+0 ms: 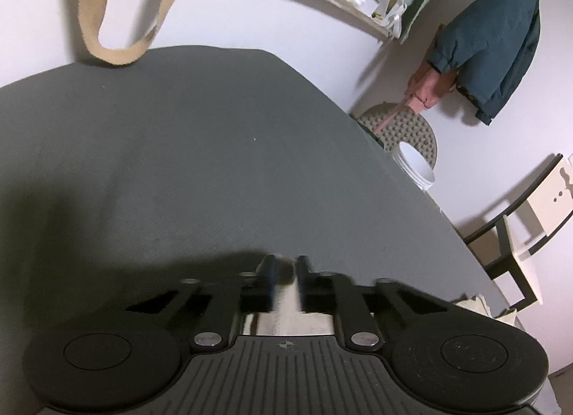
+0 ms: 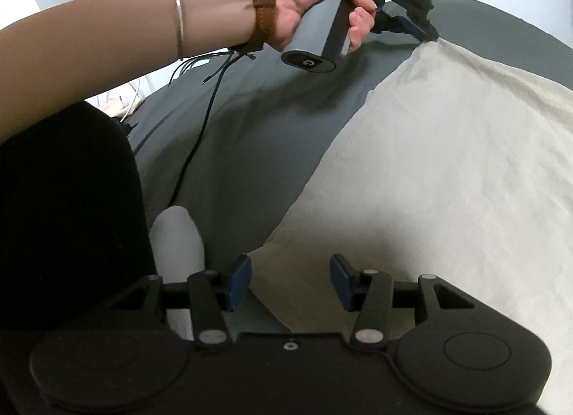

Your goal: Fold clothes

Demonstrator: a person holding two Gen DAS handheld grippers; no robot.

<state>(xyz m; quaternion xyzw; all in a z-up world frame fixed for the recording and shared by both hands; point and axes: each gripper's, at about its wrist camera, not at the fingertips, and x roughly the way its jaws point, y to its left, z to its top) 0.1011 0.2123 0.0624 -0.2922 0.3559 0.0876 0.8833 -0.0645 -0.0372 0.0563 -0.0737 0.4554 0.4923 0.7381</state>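
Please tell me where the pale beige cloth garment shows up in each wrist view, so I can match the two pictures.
Left wrist view: only a pale scrap of the pale beige cloth garment, pinched between the shut left tongs at bottom centre.
Right wrist view: spread across the centre and right, beneath the open right tongs.
Shared landmark: the dark grey tabletop.

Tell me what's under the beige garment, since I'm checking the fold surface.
The beige garment lies on a dark grey mat, which shows bare beside it. Anything beneath the cloth's middle is covered and cannot be seen.
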